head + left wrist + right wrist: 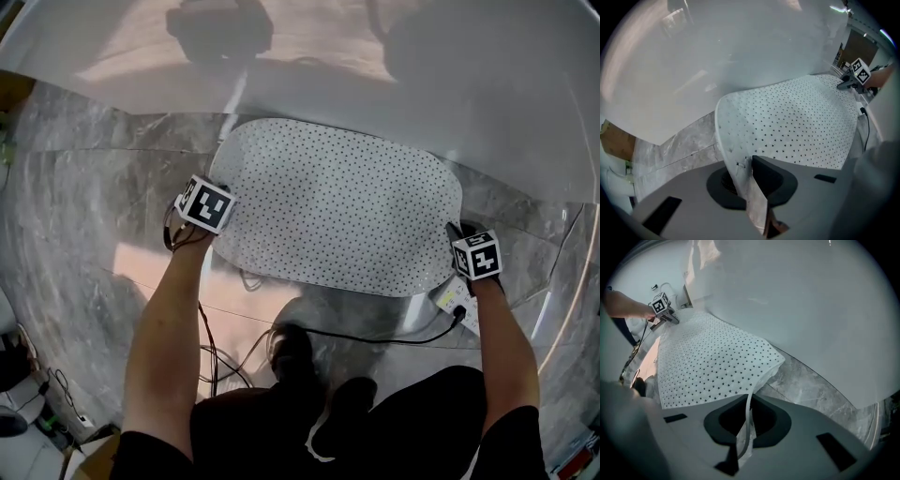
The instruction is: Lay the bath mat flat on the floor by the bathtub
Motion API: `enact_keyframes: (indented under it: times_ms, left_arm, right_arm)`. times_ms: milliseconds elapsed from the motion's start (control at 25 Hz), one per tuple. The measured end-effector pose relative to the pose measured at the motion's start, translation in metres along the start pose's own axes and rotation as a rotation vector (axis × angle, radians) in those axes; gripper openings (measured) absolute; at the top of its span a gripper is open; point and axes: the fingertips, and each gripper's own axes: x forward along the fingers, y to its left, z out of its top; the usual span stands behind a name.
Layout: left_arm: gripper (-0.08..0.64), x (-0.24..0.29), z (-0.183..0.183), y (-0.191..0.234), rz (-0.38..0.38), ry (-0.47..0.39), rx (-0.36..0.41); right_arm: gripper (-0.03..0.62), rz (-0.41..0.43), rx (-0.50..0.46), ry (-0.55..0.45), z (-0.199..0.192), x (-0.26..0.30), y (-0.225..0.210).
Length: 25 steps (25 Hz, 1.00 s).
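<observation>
A white bath mat (337,211) dotted with small dark marks lies spread on the grey marble floor (94,206), its far edge against the white bathtub wall (375,75). My left gripper (225,221) holds the mat's near left corner. In the left gripper view, the mat (797,122) folds up and runs between the jaws of my left gripper (752,197), pinched there. My right gripper (456,236) is at the mat's right corner. In the right gripper view, my right gripper (744,437) is shut on a raised fold of the mat (708,362).
A black cable (375,336) trails over the floor between my arms, near the person's dark shoes (295,356). More cables and small items lie at the lower left (28,394). The tub wall curves along the whole far side.
</observation>
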Motion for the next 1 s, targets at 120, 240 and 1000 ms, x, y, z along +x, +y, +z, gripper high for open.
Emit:
enact_keyframes:
  times_ms: [120,240,1000]
  left_arm:
    - [0.040,-0.001,0.002,0.007,0.026,-0.016,0.006]
    - [0.040,0.000,-0.004,0.011,0.035,-0.001,-0.008]
    - [0.043,0.020,-0.001,0.007,0.127,-0.009,0.095]
  right_arm:
    - [0.023,0.016,0.019,-0.016,0.003,0.000,0.003]
    - [0.023,0.036,0.013,-0.017,0.007,0.001,0.009]
    - [0.031,0.014,-0.023,0.101,-0.022,0.013,0.000]
